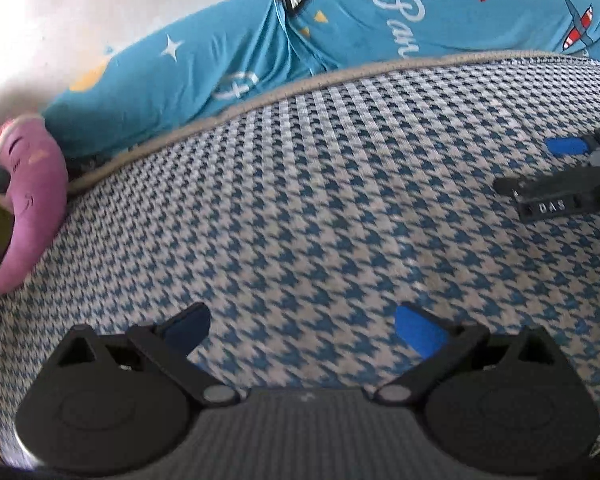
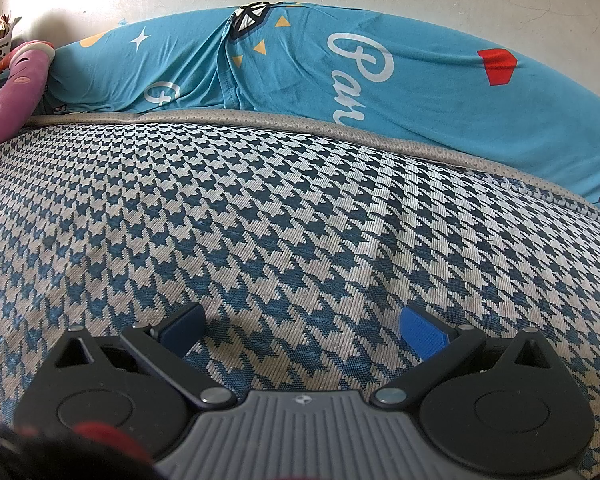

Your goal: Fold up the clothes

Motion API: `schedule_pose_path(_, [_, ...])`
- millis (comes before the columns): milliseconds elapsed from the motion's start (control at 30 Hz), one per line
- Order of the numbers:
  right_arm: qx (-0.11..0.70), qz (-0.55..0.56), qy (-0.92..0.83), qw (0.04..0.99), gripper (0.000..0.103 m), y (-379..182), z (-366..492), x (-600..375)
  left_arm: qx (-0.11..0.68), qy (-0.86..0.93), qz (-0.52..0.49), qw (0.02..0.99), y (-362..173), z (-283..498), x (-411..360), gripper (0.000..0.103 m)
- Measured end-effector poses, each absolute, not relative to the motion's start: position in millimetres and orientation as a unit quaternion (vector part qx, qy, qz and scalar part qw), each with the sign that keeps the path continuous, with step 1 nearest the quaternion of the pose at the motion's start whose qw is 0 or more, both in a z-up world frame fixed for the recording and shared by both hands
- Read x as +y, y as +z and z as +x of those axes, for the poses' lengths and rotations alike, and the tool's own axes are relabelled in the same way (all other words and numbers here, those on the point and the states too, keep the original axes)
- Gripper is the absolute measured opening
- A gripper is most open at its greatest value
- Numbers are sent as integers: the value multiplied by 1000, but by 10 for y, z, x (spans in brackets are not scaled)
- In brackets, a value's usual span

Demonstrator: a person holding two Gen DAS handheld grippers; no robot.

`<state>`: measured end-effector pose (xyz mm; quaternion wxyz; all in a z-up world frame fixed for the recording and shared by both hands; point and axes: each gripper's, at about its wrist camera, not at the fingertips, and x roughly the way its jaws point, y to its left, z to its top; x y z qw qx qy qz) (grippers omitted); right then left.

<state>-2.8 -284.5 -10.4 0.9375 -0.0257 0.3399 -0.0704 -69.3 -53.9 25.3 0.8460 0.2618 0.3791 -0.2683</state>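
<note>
Teal printed cloth lies bunched along the far edge of the houndstooth mattress, long axis left-right against the wall. We see 0 folds done; all left. Left gripper and right gripper hover near us, jaws apart, empty, well apart from it.

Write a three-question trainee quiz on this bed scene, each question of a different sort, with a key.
1. True or false: the left gripper is shut on the teal printed fabric.
2. Multiple choice: the pink plush toy lies at which part of the houndstooth woven bed cover in the left wrist view? A) left edge B) right edge C) centre
3. Fill in: the right gripper has its jaws ____.

Key: 1 false; 2 A; 3 open.
</note>
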Motion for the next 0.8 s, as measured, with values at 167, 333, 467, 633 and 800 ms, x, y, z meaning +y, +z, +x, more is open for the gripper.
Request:
schedule_pose_path(167, [340,-26,-70,937,103,-107,-28,-2846,393,-282,250,839,73,-482,-394,103])
schedule_pose_path(333, [340,-26,-70,937,103,-111,-28,-2847,410,-300,224,832,0,-315,-272,103])
schedule_pose_path(467, [340,-26,-70,937,103,-112,-27,-2848,397,-318,217,833,56,-252,-196,103])
schedule_pose_path(633, [340,-26,-70,937,103,-109,-22,-2851,389,-330,223,831,15,-212,-146,103])
schedule_pose_path(800, [340,-26,-70,937,103,-106,-17,-2857,384,-338,228,828,-60,-299,-115,103])
